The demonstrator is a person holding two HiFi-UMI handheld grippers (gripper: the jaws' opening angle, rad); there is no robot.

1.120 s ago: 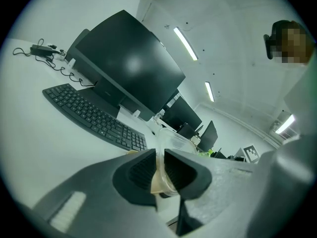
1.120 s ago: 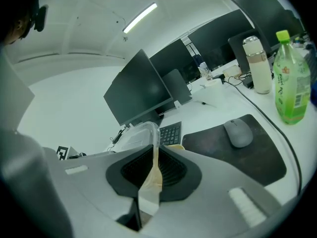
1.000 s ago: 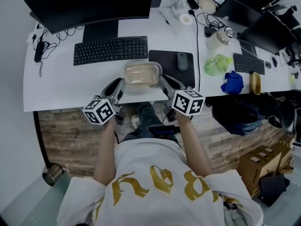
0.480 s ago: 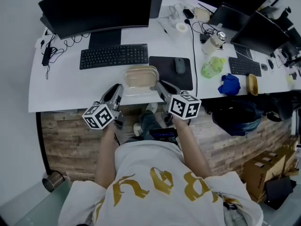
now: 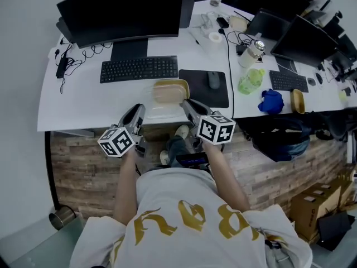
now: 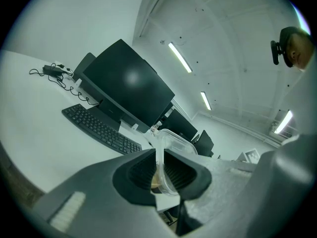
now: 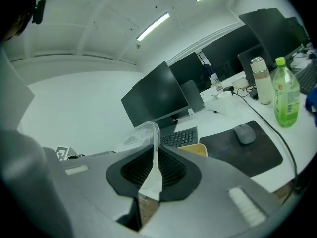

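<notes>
Pinching opposite rims of clear rectangular plastic container [image 5: 170, 91] with left gripper [image 5: 139, 110] and right gripper [image 5: 186, 104], above white desk [image 5: 72, 106] front edge.

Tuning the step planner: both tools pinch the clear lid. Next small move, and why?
Probably carry the clear lid left and lower it onto bare desk. Left tool and right tool are each shut on a lid edge, and the lid sits clear of the tan container, over the desk's front edge.
</notes>
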